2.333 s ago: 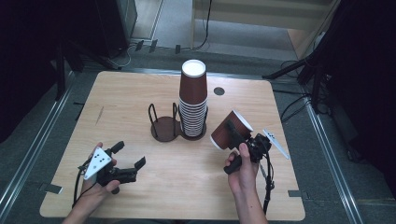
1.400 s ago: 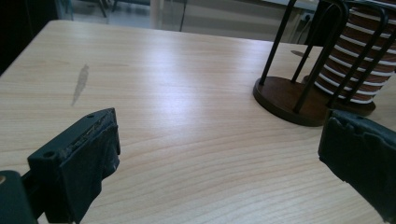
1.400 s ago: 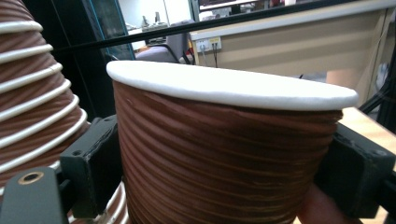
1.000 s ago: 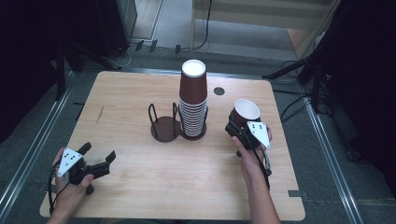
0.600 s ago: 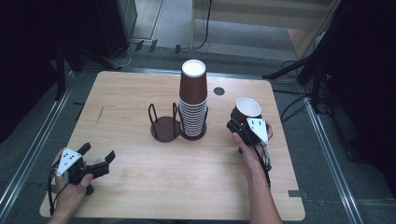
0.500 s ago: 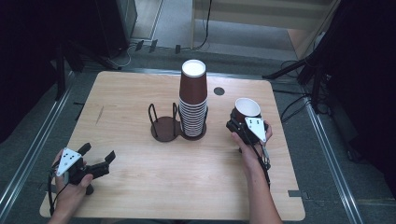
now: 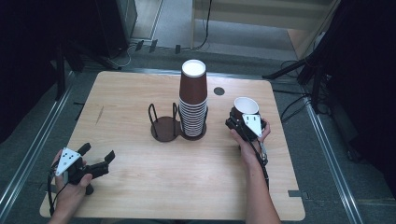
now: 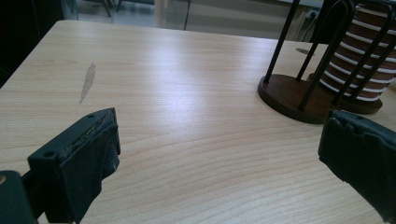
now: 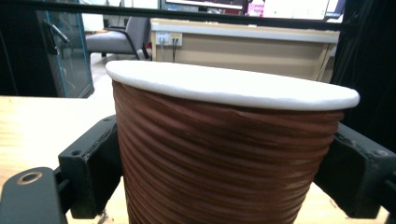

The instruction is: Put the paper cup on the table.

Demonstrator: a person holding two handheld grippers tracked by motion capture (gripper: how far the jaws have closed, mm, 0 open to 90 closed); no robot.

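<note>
A brown paper cup (image 7: 246,104) with a white rim stands upright at the right of the table (image 7: 140,93), mouth up. My right gripper (image 7: 242,116) has a jaw on each side of this cup (image 9: 224,154). Both pads touch its ribbed wall. The jaws have just been opening a little, with the cup still between them. A tall stack of brown cups (image 7: 193,100) stands mid-table, mouths down. My left gripper (image 7: 99,152) rests near the front left corner, open with nothing between its fingers (image 8: 84,154).
A dark round holder with wire loops (image 7: 164,126) stands just left of the stack; the left gripper view shows it (image 8: 299,93) ahead to the right. A small dark hole (image 7: 219,91) sits behind the stack. The table's right edge is close to the held cup.
The right hand has turned the tilted cup upright and lowered it toward the table, right of the stack. The left hand drew back to the front left corner, then stayed still.
</note>
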